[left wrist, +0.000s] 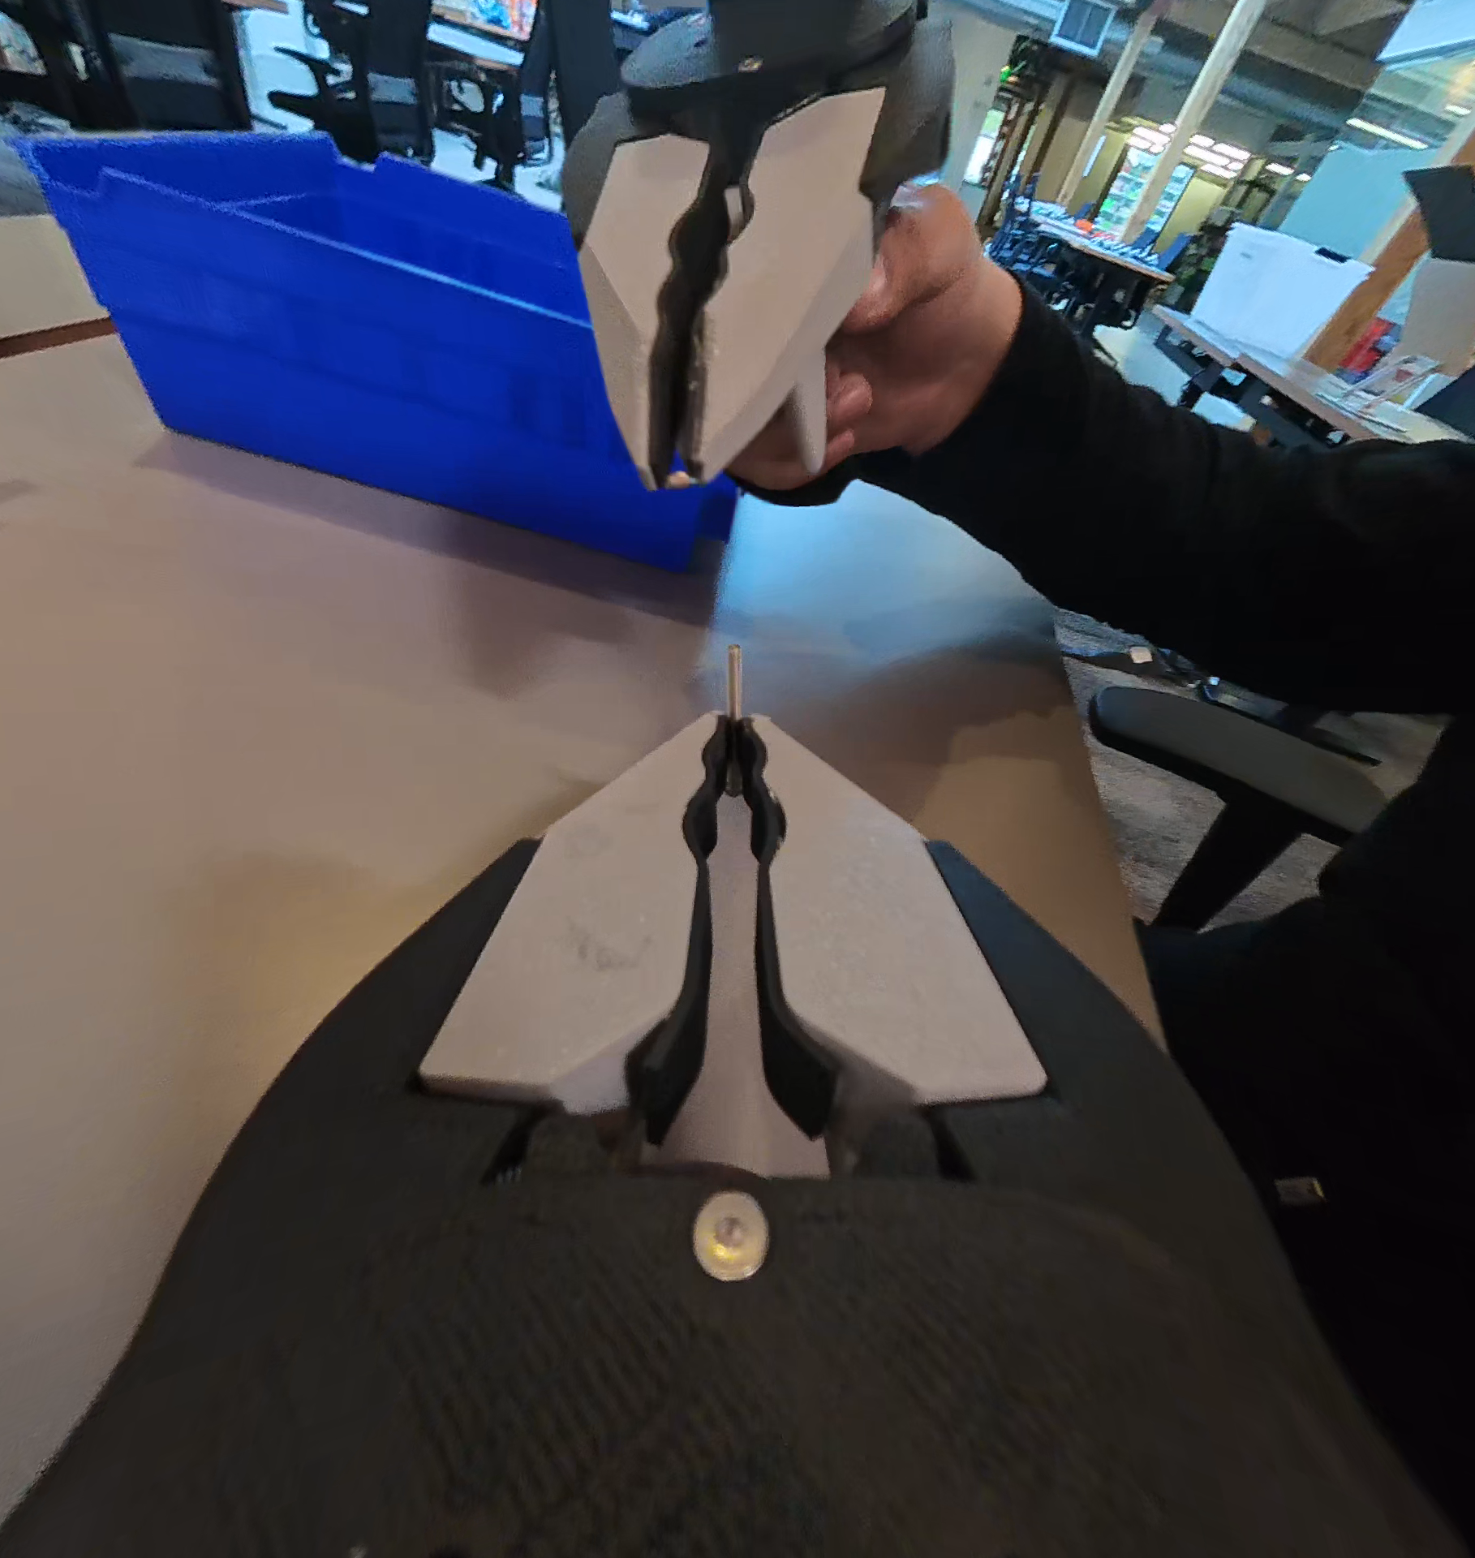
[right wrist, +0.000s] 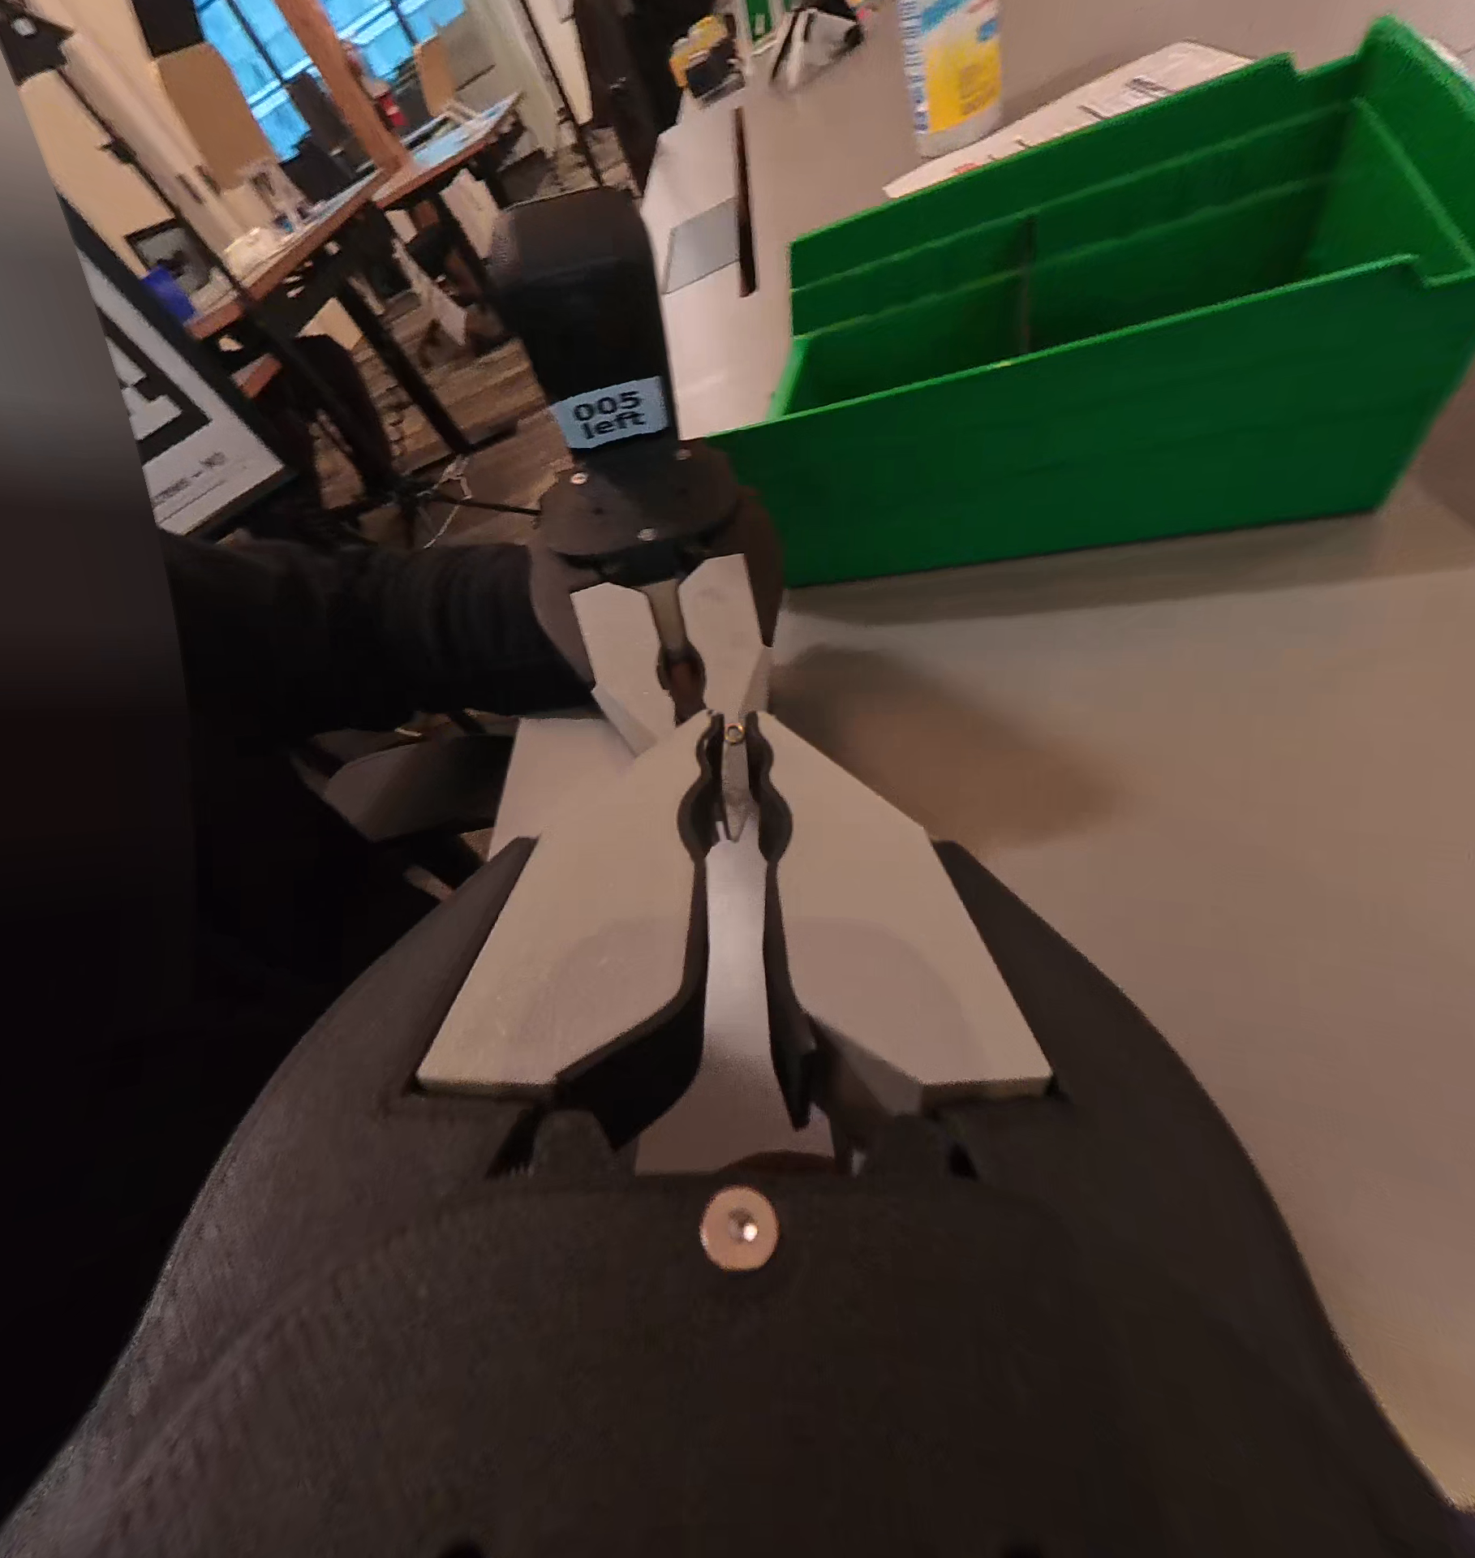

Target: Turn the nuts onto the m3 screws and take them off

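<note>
closest to the lens in the left wrist view, the left gripper (left wrist: 732, 723) has its grey fingers (left wrist: 633, 885) pressed together on a thin m3 screw (left wrist: 733, 687), whose shank stands out past the tips toward 12 o'clock over the tan worktop (left wrist: 254, 717). up at 12 o'clock the right gripper (left wrist: 675, 482) hangs tip-down in a bare hand (left wrist: 911, 354) with a black sleeve, clear of the screw, its fingers pinching a small pale nut (left wrist: 680, 479). a blue bin (left wrist: 338, 337) sits on the worktop at 10 o'clock, behind that gripper.

in the right wrist view the right gripper (right wrist: 732, 732) shows its fingers (right wrist: 616, 910) closed on the small ring-shaped nut (right wrist: 734, 733) right at the tips. the left gripper (right wrist: 690, 712) stands just beyond at 12 o'clock, tips toward the nut; whether they touch i cannot tell. a green divided bin (right wrist: 1139, 438) rests on the grey worktop (right wrist: 1181, 759) at 2 o'clock.
</note>
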